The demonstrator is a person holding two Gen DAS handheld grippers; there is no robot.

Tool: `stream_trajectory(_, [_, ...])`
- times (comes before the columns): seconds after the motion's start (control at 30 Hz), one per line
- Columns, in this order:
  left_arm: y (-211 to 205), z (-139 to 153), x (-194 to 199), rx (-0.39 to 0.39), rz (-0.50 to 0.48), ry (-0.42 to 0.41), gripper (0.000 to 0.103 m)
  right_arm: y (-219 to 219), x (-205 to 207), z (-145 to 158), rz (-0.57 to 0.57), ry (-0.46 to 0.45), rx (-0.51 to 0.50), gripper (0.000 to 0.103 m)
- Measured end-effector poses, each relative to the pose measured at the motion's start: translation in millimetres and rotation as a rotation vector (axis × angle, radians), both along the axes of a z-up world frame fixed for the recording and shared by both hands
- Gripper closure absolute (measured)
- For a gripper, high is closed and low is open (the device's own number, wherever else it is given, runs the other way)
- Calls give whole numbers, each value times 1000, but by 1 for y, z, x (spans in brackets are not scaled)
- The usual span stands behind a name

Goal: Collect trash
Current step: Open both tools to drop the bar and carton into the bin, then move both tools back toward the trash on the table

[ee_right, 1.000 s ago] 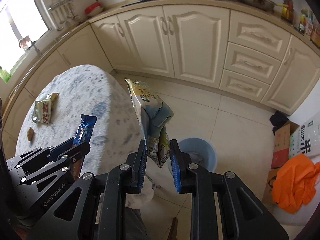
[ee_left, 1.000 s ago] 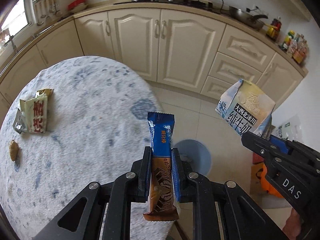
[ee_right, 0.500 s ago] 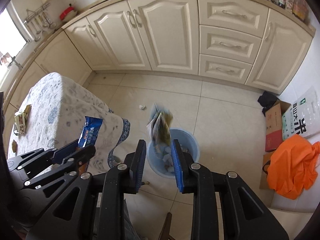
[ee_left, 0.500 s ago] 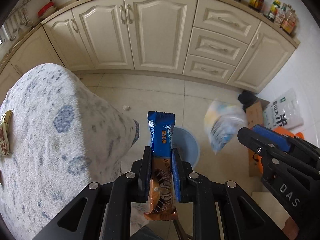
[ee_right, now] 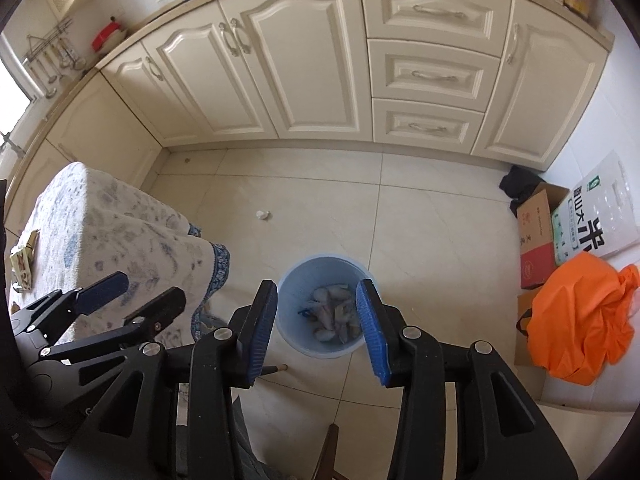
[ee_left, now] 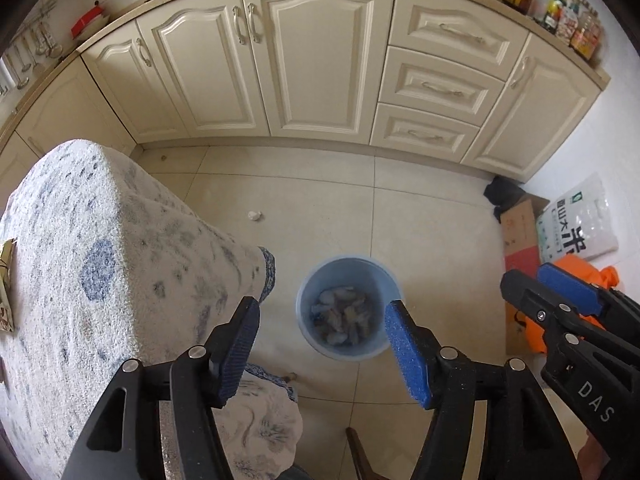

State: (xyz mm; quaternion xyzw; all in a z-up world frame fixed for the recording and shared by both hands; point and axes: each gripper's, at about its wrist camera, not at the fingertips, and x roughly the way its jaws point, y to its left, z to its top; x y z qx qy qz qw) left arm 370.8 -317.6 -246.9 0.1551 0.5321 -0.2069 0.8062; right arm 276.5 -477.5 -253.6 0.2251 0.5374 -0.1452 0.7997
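Observation:
A light blue trash bin (ee_left: 347,307) stands on the tiled floor beside the table and holds several pieces of trash; it also shows in the right wrist view (ee_right: 325,307). My left gripper (ee_left: 322,332) is open and empty above the bin. My right gripper (ee_right: 317,322) is open and empty above the bin too, and shows at the right of the left wrist view (ee_left: 548,292). A snack wrapper (ee_right: 23,258) lies on the table with the blue-patterned cloth (ee_left: 100,248). A small white scrap (ee_left: 253,216) lies on the floor.
Cream kitchen cabinets (ee_left: 320,68) run along the back. A cardboard box (ee_right: 536,236), a white rice bag (ee_right: 596,216) and an orange bag (ee_right: 580,316) sit on the floor at the right. A dark wooden stick (ee_left: 360,452) pokes up at the bottom.
Both grippers opened. The blue snack bar left my left gripper and the milk carton left my right gripper; both have dropped out of sight. Both views tilted down toward the bin.

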Motion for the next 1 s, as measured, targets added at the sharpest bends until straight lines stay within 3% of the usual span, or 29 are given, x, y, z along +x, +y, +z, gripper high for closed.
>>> stream_trajectory(0.3, [6,2,-7,-3,-2,16,42,7,-3,-1,8,17,8,60])
stream_trajectory(0.37, [13,7,-11,-7,-2,11,42,10,-3,1,12,16,9,51])
stream_trajectory(0.5, [28,17,-18,-19,9,-6,40,19,-5,9,23,5,-13,45])
stream_trajectory(0.67, [53,33,-31,-41,40,-28,37,31,-8,25,13,-10,-51,27])
stream_trajectory(1.0, [129,74,-63,-89,141,-107,27,70,-5,53,37,-30,-87,11])
